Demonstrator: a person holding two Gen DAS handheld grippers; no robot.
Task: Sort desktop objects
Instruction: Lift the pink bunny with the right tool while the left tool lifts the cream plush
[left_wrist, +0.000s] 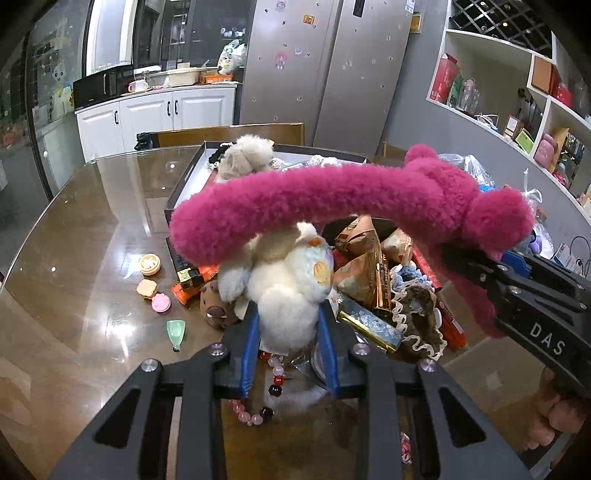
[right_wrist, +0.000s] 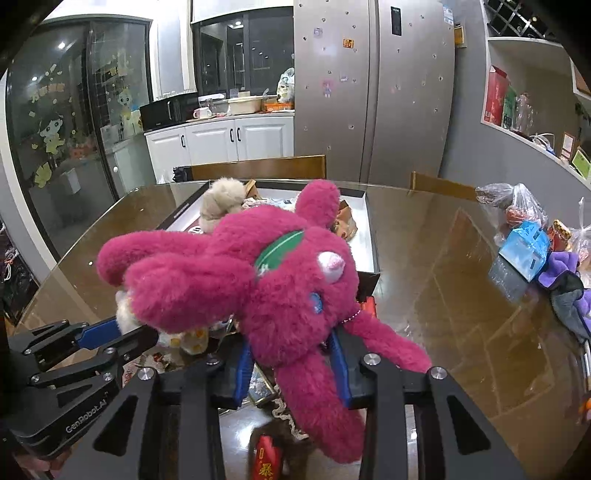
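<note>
Left gripper (left_wrist: 288, 325), blue pads clenched on the rounded body of a white plush (left_wrist: 284, 288): short fluffy pile, pale limbs, an orange patch near the top. Right gripper (right_wrist: 291, 354), pads likewise clamped on a magenta plush (right_wrist: 280, 280) of shaggy pile with long tubular limbs, a green band and a pink horn-like nub; its lower limb hangs between the fingers and hides what lies beneath. In the left view one magenta limb arches across just above the white plush, masking part of the open box (left_wrist: 184, 181) ahead of the gripper. Below and left of the left pads, on the glossy glass-topped table (left_wrist: 92, 229): small round pastel cases (left_wrist: 150, 264), a brown plush (left_wrist: 216, 308) partly covered, and a bead bracelet (left_wrist: 273, 373) half hidden by the fingers. Right of the pads lie crinkled foil packets (left_wrist: 364, 266), their print illegible.
</note>
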